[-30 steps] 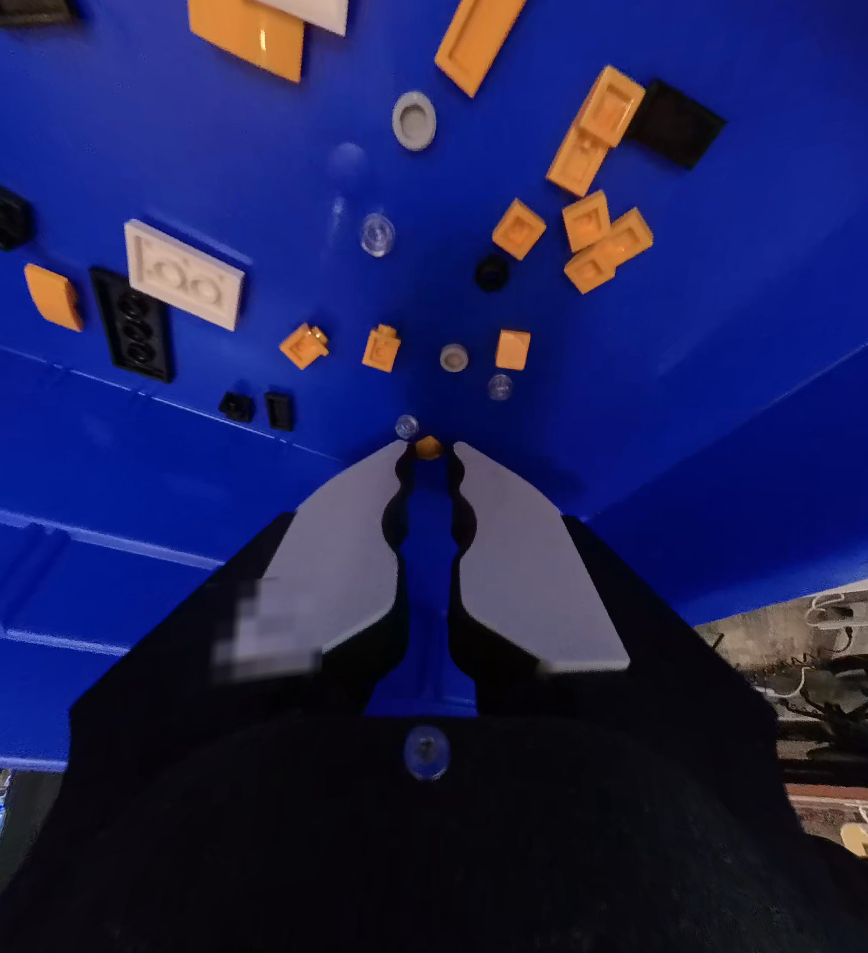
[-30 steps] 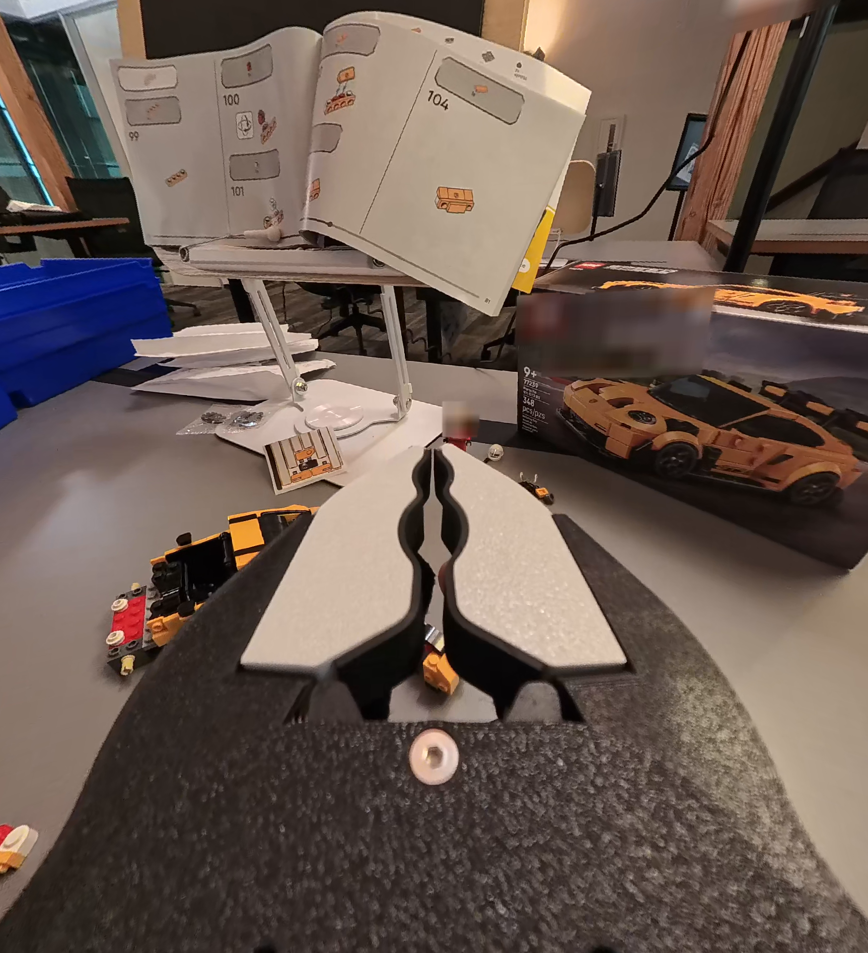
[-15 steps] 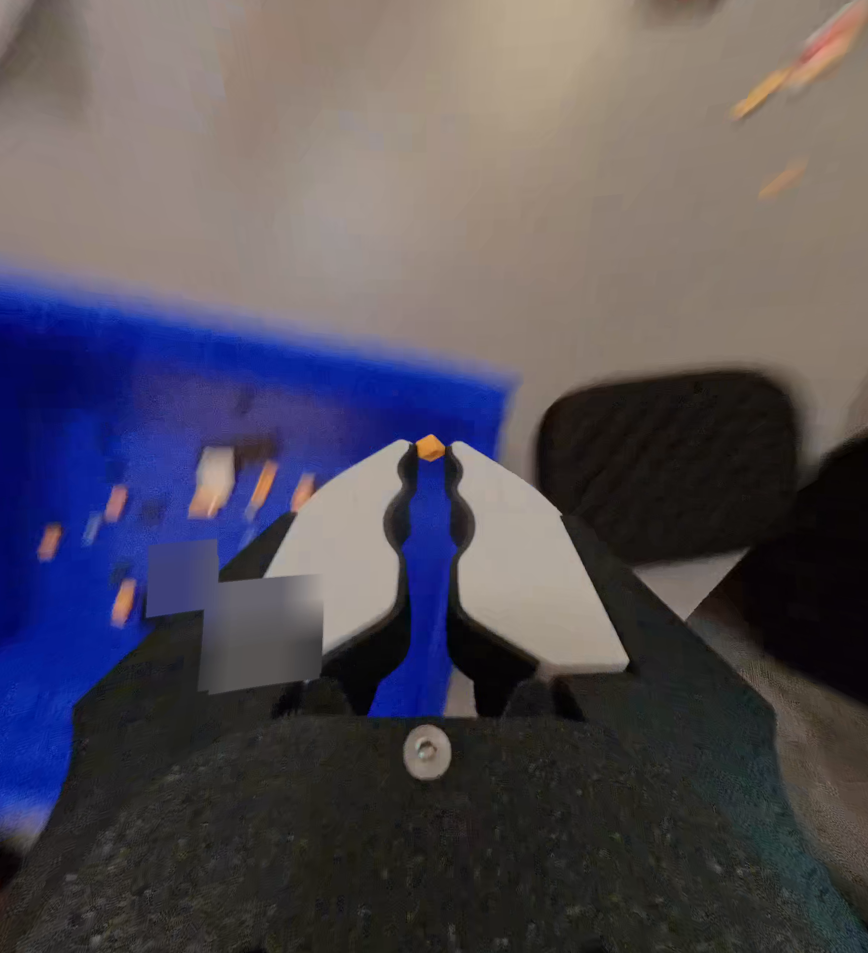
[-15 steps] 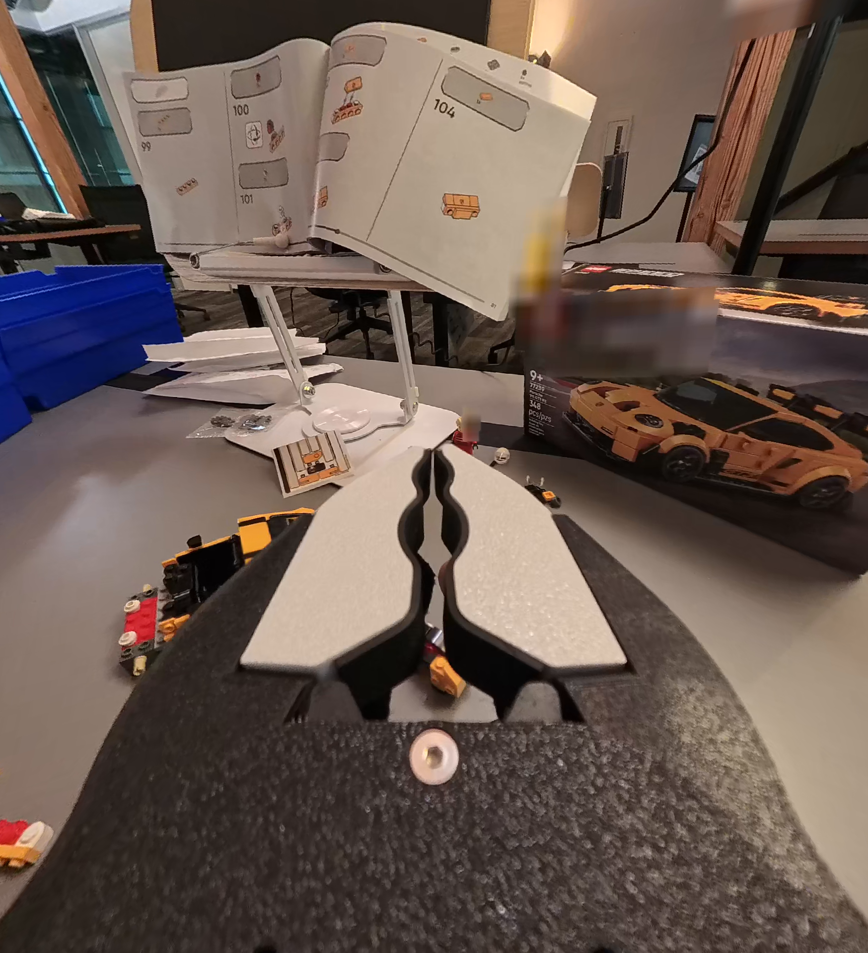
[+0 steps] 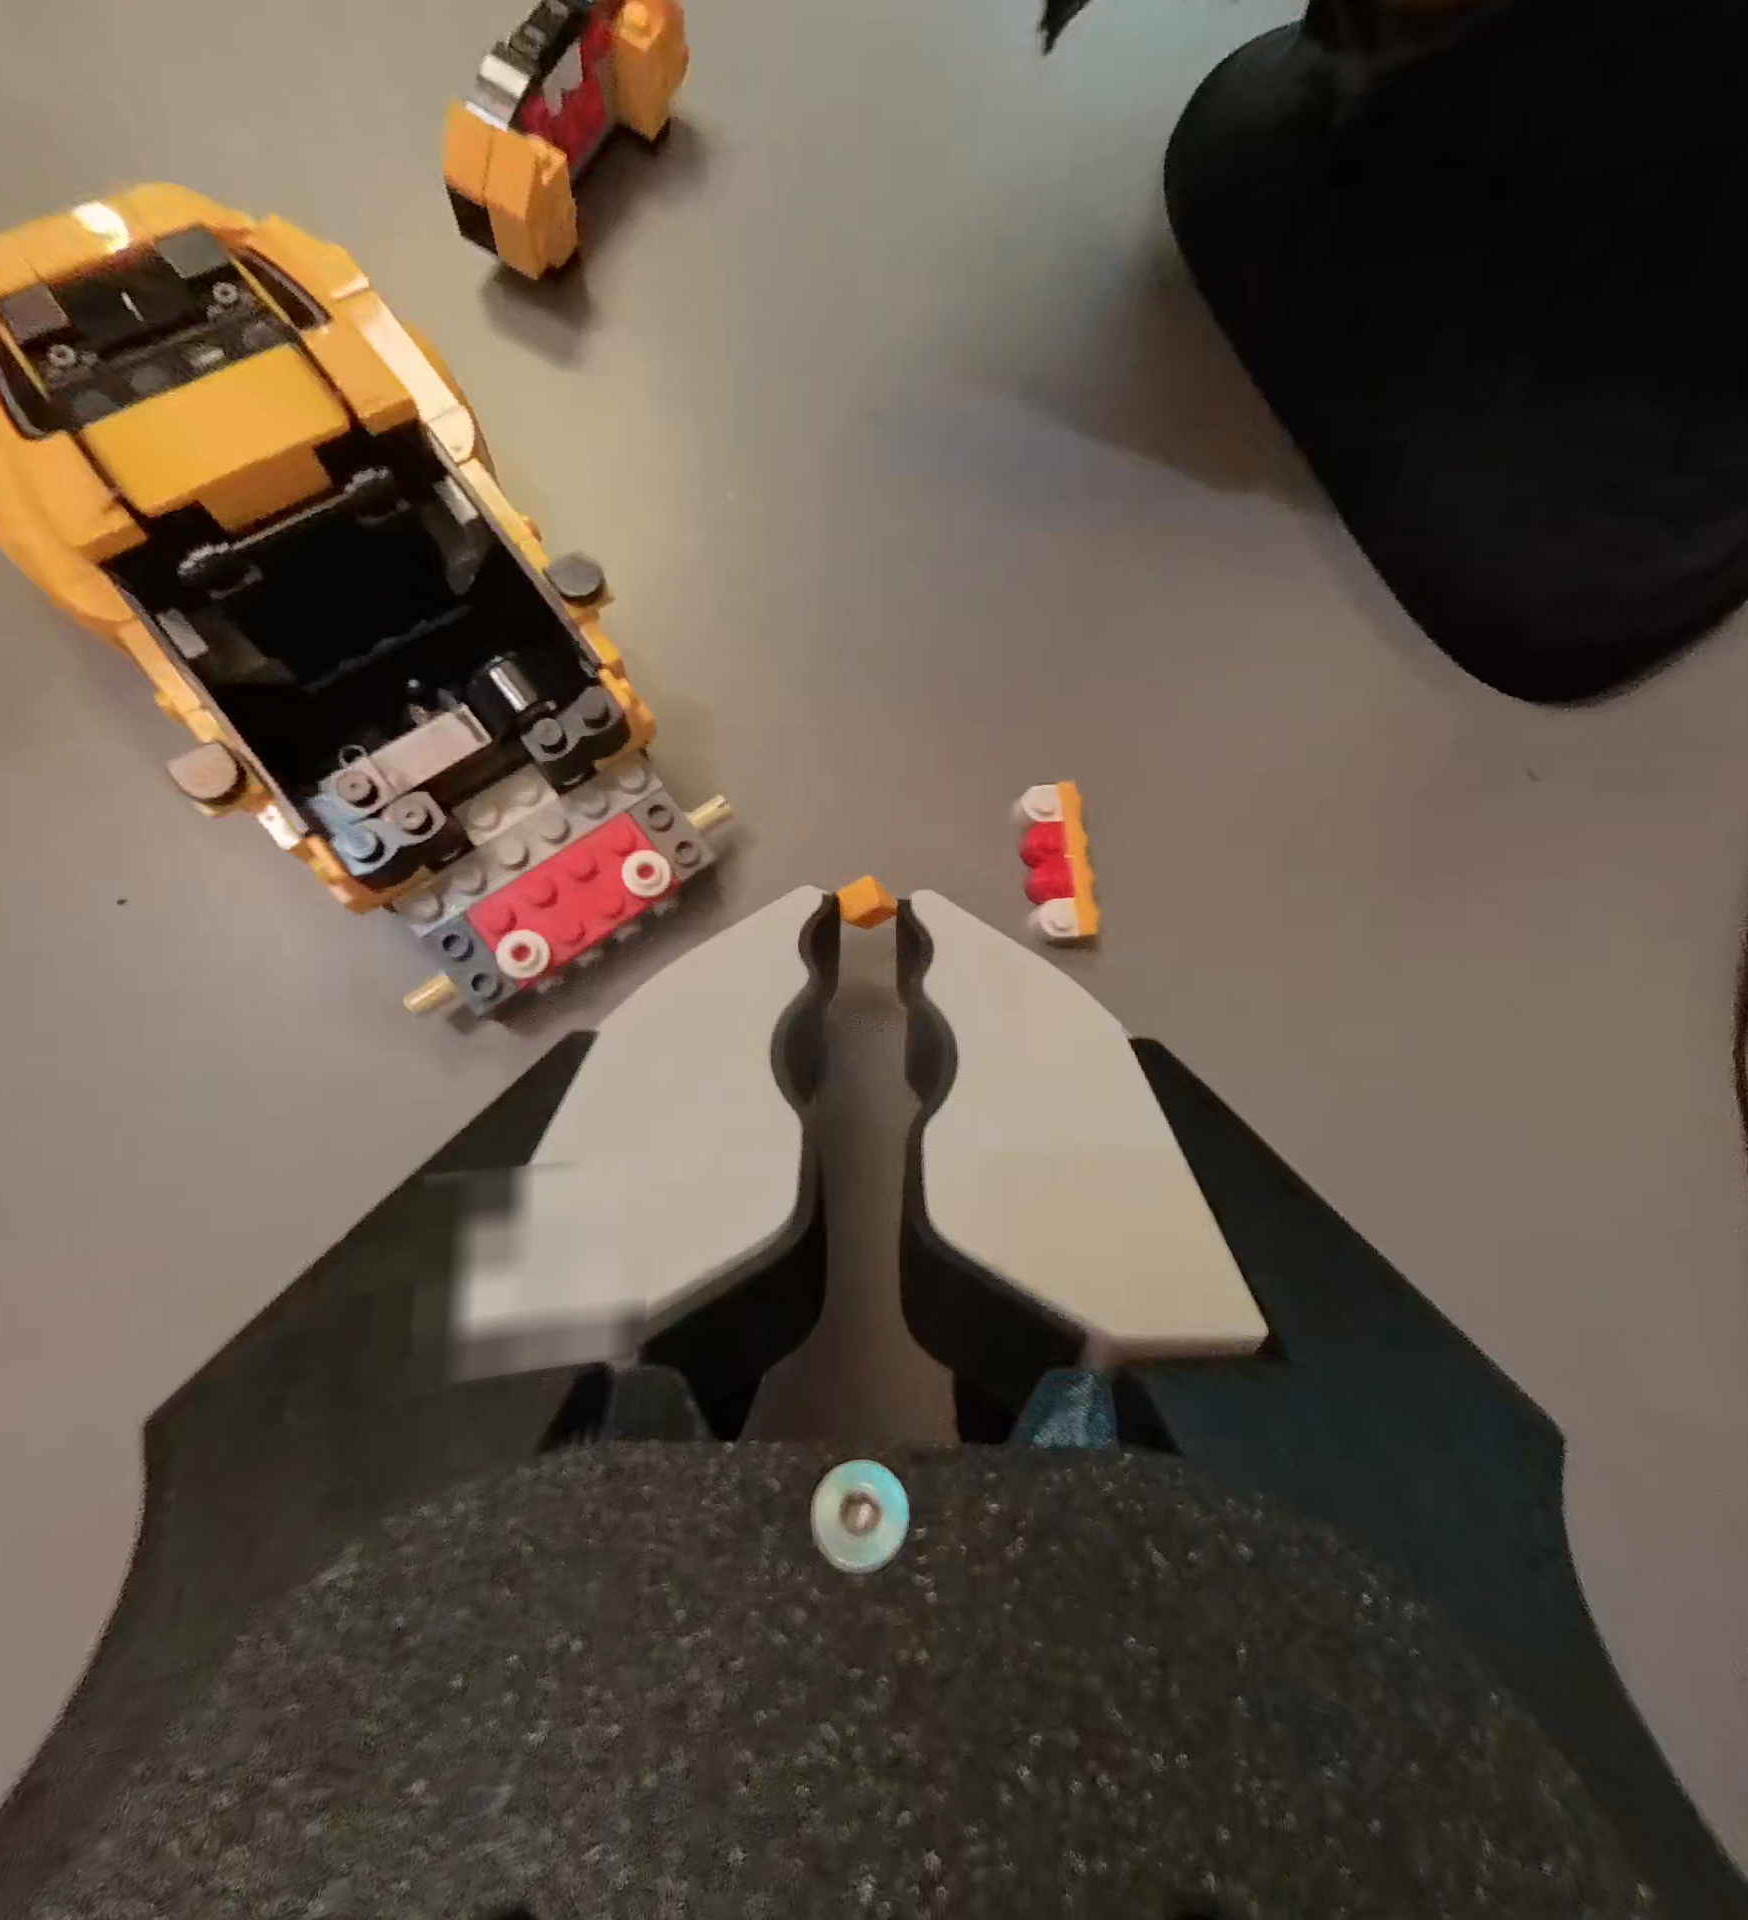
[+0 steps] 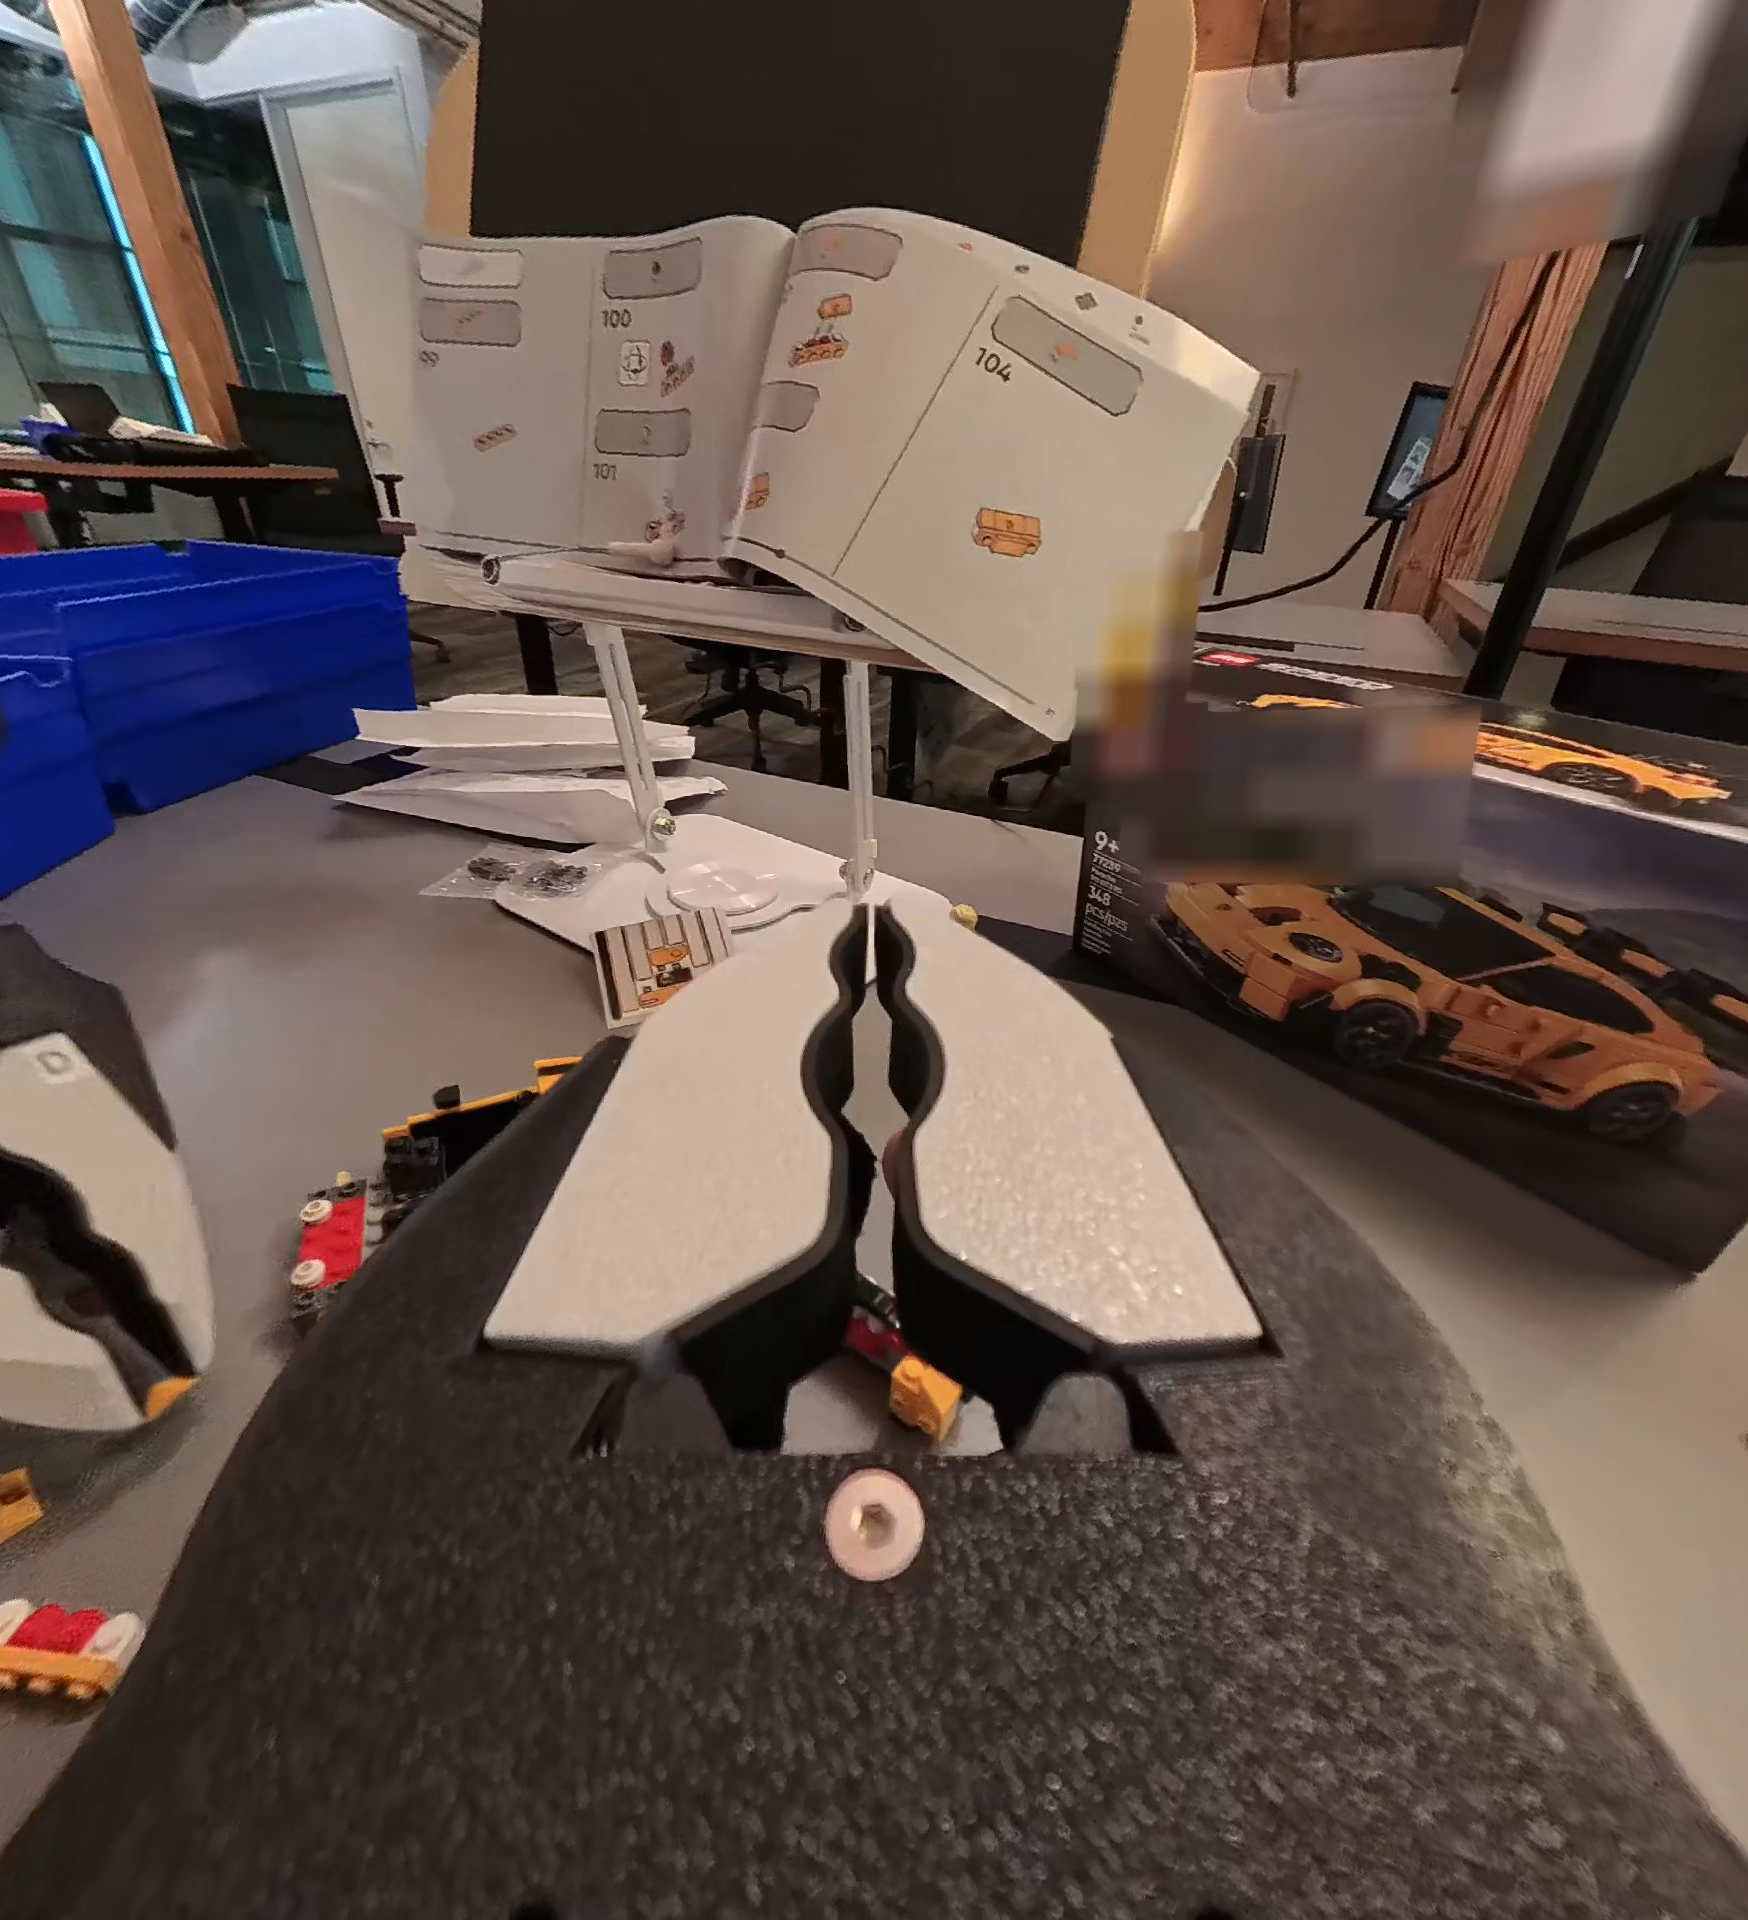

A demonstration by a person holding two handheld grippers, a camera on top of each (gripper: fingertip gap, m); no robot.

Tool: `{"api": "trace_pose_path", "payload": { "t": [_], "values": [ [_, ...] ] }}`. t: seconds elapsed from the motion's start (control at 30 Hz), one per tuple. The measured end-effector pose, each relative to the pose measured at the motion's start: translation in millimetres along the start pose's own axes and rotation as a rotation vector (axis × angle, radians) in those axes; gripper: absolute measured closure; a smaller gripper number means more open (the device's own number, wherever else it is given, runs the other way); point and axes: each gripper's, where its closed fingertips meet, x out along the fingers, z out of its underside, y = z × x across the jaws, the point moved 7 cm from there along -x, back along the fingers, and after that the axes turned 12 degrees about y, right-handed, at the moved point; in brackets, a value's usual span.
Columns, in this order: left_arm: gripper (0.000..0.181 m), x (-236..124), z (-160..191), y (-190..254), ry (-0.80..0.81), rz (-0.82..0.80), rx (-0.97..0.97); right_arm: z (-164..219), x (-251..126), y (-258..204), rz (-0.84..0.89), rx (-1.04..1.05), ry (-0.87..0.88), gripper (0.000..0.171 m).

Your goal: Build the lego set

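Carried over from the blue bin, the left gripper (image 5: 865,902), pinching an orange stud (image 5: 865,900), hovers beside the car (image 5: 309,582); lower it squarely, while the right gripper (image 6: 870,920) stays closed and empty.

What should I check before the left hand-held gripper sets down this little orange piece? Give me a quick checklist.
1. Grip: left hand-held gripper pinches the small orange piece at its very tips: ok, though shallow.
2. Piece orientation, studs up or down: cannot tell.
3. Landing spot: grey table beyond the tips is bare: ok.
4. Neighbours: red and orange sub-assembly lies just right, the partly built car to the left; both apart from the tips: ok.
5. Right hand-held gripper: shut, apparently empty, out of the way: ok.
6. Instruction booklet open on its stand: ok.
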Motion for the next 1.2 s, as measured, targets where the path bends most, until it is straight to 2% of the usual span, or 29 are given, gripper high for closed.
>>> {"api": "trace_pose_path", "payload": {
  "t": [0.2, 0.27, 0.37, 0.6, 0.9, 1.2],
  "values": [
    [0.170, 5, 10, -2, -0.015, 0.022, 0.013, 7, 2, -6, -0.029, 0.015, -0.030, 0.170],
    [0.162, 3, 11, -1, -0.015, 0.025, 0.027, 9, 3, -6, -0.031, 0.017, -0.038, 0.170],
    [0.160, 0, 14, -1, -0.010, 0.017, 0.044, 12, 3, -7, -0.037, 0.019, -0.050, 0.170],
    [0.159, -22, 11, -8, 0.089, -0.002, 0.028, 17, 4, -13, -0.089, 0.023, -0.072, 0.171],
    [0.169, -31, 23, -1, 0.076, 0.024, 0.095, 29, 0, -58, -0.453, -0.026, -0.167, 0.171],
    [0.165, -20, 30, 13, 0.007, 0.088, 0.186, 48, -14, -92, -0.742, -0.093, -0.304, 0.169]
  ]
}}
